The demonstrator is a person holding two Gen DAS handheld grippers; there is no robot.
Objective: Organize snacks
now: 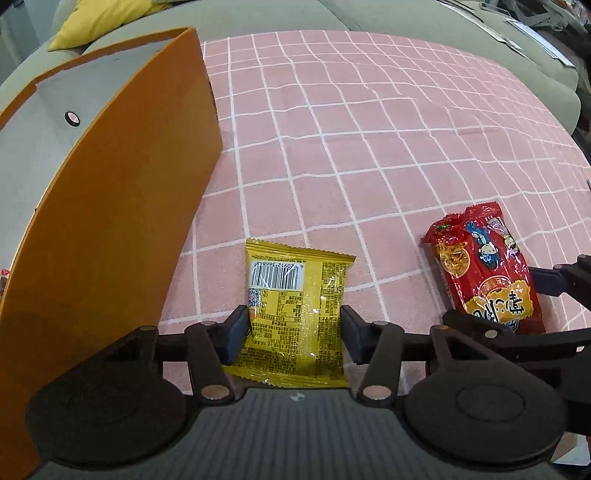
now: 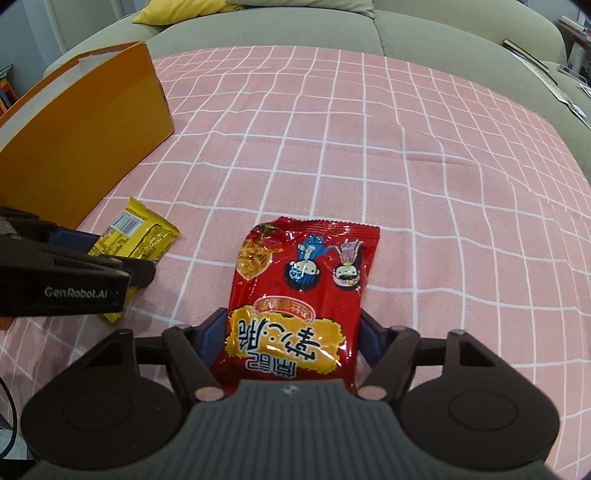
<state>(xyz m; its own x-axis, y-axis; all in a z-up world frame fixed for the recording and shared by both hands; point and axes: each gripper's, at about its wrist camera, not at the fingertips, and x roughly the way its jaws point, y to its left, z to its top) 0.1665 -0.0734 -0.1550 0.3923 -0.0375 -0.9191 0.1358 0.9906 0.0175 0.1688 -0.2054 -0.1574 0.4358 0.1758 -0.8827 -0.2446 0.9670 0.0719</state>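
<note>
The left gripper [image 1: 293, 334] points steeply down with its blue-padded fingers [image 1: 236, 334] set at either long edge of the yellow snack packet [image 1: 295, 314], which lies barcode side up on the pink checked cloth [image 1: 369, 147]. The pads sit right against the packet's sides; whether they press it or merely touch cannot be told. The packet's far crimped edge reaches well beyond the fingertips.

The right gripper [image 2: 291, 336] likewise straddles the red snack packet [image 2: 303, 295], one finger at each side edge, the pads largely hidden behind the puffed wrapper, so a firm grip cannot be told either. The red packet lies flat, its printed face up.

The two packets lie near each other but apart, with a strip of bare cloth between, and the grippers stand side by side. Left of the yellow packet rises the tall wall of an orange box [image 1: 129, 184], just beside the left fingers. Ahead and to the right the cloth runs open as far as a grey sofa [image 2: 406, 33] with a yellow cushion [image 2: 177, 13].
</note>
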